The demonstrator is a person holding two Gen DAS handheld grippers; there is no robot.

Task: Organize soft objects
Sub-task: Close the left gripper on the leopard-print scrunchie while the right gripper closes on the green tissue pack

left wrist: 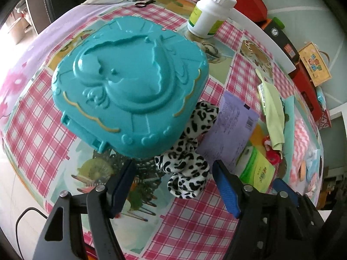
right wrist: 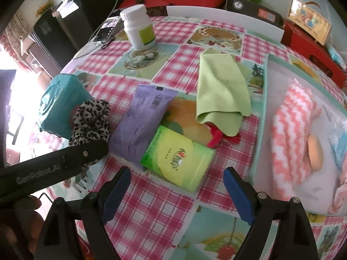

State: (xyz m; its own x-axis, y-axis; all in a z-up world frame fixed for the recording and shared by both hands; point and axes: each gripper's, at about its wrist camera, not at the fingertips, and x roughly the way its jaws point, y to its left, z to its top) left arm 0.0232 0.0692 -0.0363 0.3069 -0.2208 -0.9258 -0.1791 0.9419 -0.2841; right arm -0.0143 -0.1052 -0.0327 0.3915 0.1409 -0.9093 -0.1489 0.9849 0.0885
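Showing pink striped cloth [right wrist: 292, 134], right view only, teal case [left wrist: 130, 86] left

"GenRobot.AI" on left claw [right wrist: 54, 164]

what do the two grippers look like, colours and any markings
Both are alike: the left gripper and right gripper have black angular plastic arms with triangular cut-outs and round silver pivot pins, each finger faced with a ribbed blue pad. Seen from the right wrist view, the left gripper's black side bears pale "GenRobot.AI" lettering. No cables show on either.
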